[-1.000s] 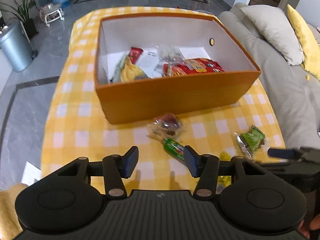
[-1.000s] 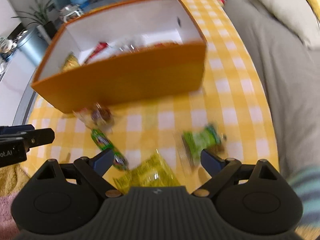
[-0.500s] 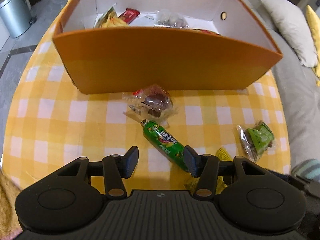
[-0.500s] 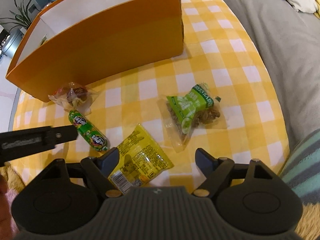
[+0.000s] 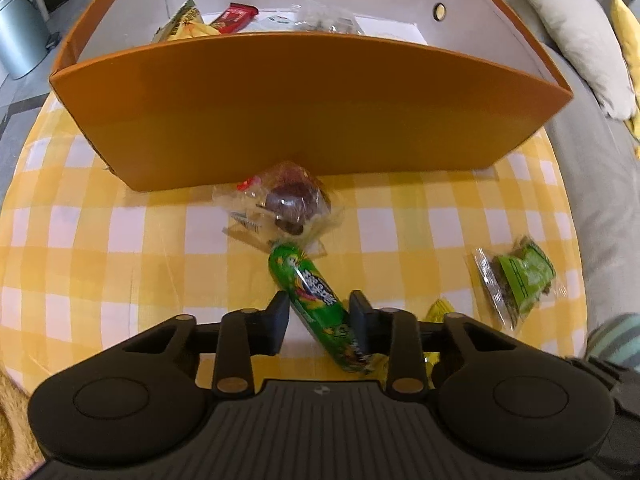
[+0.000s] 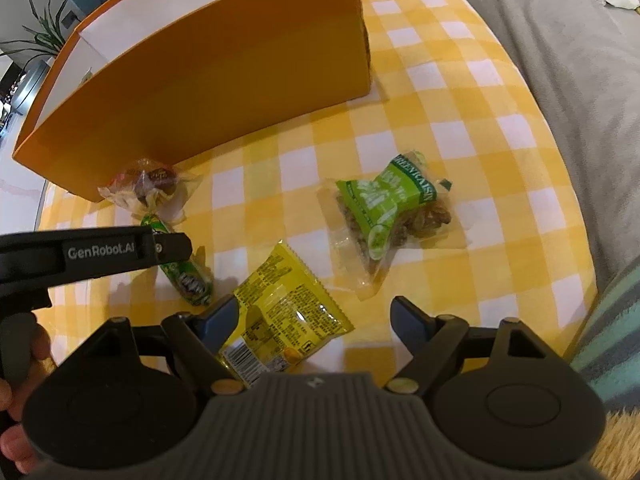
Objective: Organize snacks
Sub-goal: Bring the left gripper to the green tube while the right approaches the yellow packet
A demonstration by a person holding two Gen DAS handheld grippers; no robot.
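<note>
While left gripper (image 5: 318,316) jaws straddle it, green tube (image 5: 316,300) lies diagonal, far end twd box (image 5: 304,108)

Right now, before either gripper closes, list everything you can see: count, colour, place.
Box: 1, orange outside and white inside, far side of table; several snack packs inside, count unclear.
Clear candy bag: 1, transparent with brown pieces, against the box front.
Green tube: 1, green, between the left gripper's fingers.
Yellow packet: 1, yellow, between the right gripper's fingers.
Raisin bag: 1, green and clear, right of the yellow packet.
Tablecloth: 1, yellow-white check.
Sofa: 1, grey, right of table.
Bin: 1, grey, floor at left.
Left gripper: 1, black, narrowed around tube.
Right gripper: 1, black, open.
</note>
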